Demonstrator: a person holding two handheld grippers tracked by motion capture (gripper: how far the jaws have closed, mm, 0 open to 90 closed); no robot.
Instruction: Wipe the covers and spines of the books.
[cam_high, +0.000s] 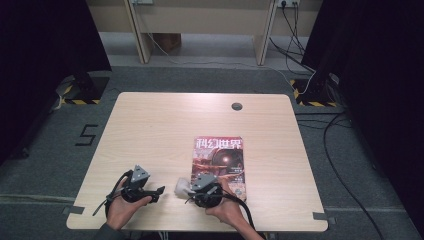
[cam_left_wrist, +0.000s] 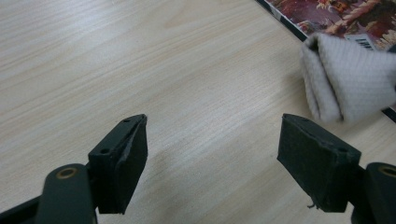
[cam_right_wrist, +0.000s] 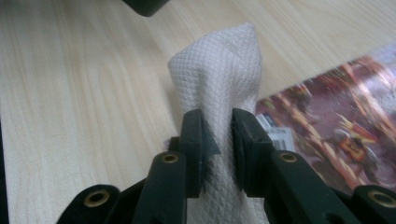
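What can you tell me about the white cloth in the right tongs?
The white cloth is a folded, quilted, paper-like wipe with a diamond weave. The right tongs pinch it between their black pads, its folded end sticking out beyond them. It hangs at the near left corner of the magazine, over the wooden table.
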